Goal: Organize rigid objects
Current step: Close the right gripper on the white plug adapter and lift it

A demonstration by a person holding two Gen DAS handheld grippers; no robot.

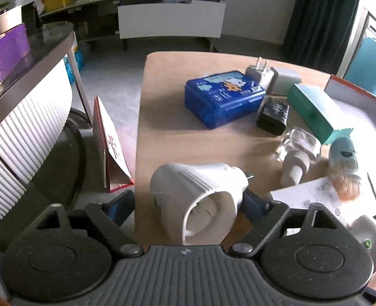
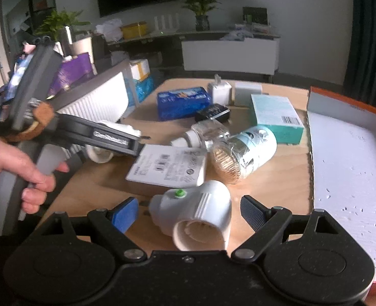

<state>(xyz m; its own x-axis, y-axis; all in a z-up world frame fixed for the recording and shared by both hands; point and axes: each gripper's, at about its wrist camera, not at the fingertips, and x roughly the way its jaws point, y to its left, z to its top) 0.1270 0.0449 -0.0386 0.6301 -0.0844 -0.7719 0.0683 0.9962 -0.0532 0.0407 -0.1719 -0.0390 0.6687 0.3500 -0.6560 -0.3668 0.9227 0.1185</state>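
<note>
A white plug-in device [image 1: 200, 193] lies on its side at the wooden table's [image 1: 162, 97] near left corner. My left gripper [image 1: 188, 201] straddles it: the right pad sits at its side, while a gap shows at the left pad, so the jaws stand open. A second white plug-in device [image 2: 195, 214] with a green dot lies between the fingers of my right gripper [image 2: 188, 211], which is open with room on both sides. In the right wrist view a hand [image 2: 14, 168] holds the left gripper [image 2: 137, 145] over the first device [image 2: 101, 153].
Behind lie a blue box [image 1: 223, 97], white chargers [image 1: 262, 76], a black adapter [image 1: 273, 118], a teal carton [image 1: 312, 112], a clear bottle [image 1: 300, 150], a pale blue canister [image 2: 246, 150] and a white card [image 2: 170, 165]. A white tray with orange rim [image 2: 351, 168] stands right. A ribbed white unit [image 1: 22, 132] flanks the left.
</note>
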